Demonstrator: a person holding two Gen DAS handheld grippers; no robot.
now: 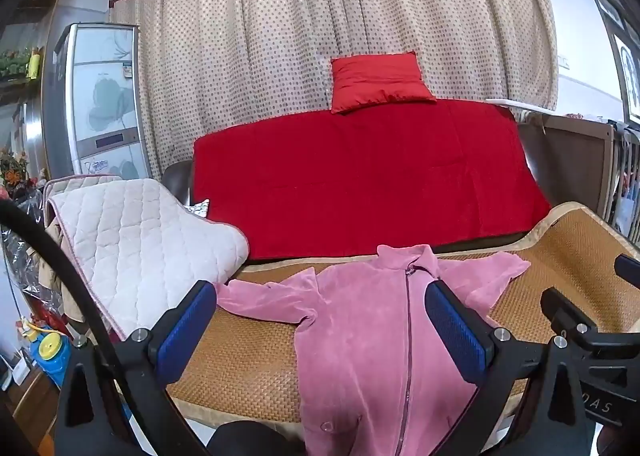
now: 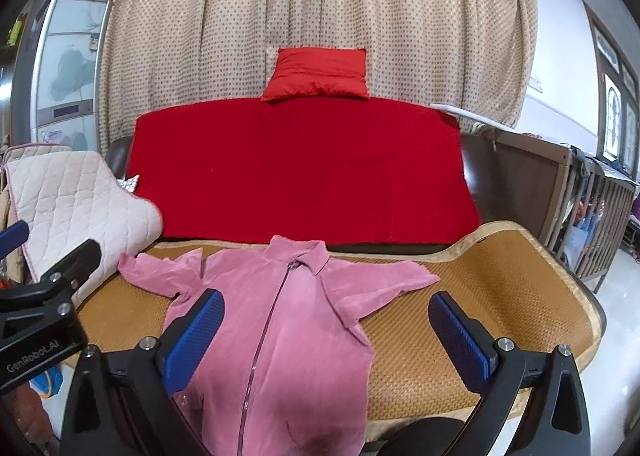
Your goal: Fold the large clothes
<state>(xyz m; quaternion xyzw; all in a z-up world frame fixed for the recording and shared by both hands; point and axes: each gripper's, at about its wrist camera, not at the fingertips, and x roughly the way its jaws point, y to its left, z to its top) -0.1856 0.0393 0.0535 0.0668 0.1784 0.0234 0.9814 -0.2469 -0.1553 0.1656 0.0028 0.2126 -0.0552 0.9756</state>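
A pink zip-front garment (image 1: pixel 360 328) lies flat and face up on a woven bamboo mat (image 1: pixel 240 368), collar away from me, both sleeves spread out. It also shows in the right wrist view (image 2: pixel 292 328) on the same mat (image 2: pixel 480 296). My left gripper (image 1: pixel 320 328) is open, held above the garment's left half with blue pads (image 1: pixel 188 328) wide apart and empty. My right gripper (image 2: pixel 324 336) is open and empty above the garment's right side. The garment's lower end hangs off the near edge, out of view.
A red blanket (image 1: pixel 360 184) with a red pillow (image 1: pixel 376 82) covers the sofa behind the mat. A folded white quilt (image 1: pixel 136 244) lies at the mat's left end. A wooden crib (image 2: pixel 592 208) stands at the right. Clutter and a cabinet (image 1: pixel 100 96) stand at the left.
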